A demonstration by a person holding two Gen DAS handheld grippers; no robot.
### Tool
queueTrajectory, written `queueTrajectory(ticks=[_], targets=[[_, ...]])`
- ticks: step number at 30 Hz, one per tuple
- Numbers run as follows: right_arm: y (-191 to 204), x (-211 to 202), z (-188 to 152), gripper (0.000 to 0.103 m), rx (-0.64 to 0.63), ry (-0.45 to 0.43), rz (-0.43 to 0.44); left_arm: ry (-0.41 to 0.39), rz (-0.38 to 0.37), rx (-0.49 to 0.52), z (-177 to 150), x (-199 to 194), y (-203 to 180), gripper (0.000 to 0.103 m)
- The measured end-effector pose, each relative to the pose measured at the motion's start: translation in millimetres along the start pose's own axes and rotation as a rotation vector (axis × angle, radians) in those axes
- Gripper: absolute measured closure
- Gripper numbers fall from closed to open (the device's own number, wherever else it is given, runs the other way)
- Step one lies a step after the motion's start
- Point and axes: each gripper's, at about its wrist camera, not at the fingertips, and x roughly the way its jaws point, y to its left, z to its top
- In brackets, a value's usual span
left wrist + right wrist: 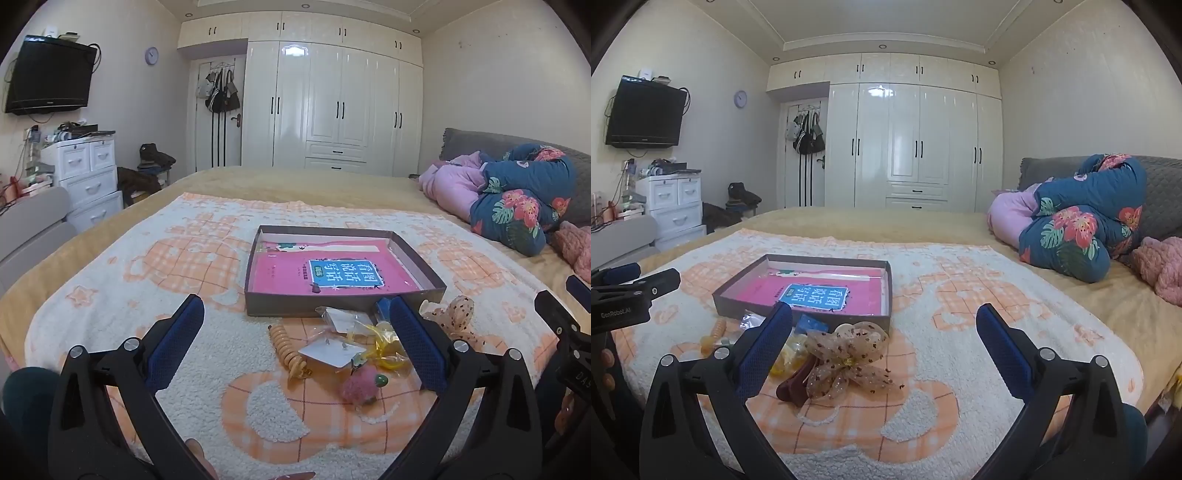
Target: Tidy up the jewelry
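While both tools wait low over the bed, the left gripper has its blue fingers spread wide with nothing between them, and the right gripper is spread wide and holds nothing too. Closest to the tools, the jewelry lies in a small pile on the fluffy orange and white blanket. A curly orange hair tie lies beside little clear bags and a pink fuzzy ball. Just beside them sits a see-through bow clip with dark dots. Right behind the pile is a flat brown box with low walls. A pink book with a blue label lies flat inside it. No jewelry is in the box. Far back stands a big white wardrobe.
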Motion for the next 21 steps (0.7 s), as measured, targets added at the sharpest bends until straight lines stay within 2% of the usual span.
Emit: queueTrajectory(ticks=[2, 21], targets=[[-0.4, -0.2, -0.6, 0.006, 0.009, 0.000, -0.004, -0.019, 0.004, 0.001, -0.1, -1.4, 0.3, 0.011], [-1.9, -3.0, -0.3, 0.006, 0.001, -0.007, 0.008, 0.005, 0.008, 0.011, -1.6, -0.5, -2.0, 0.011]])
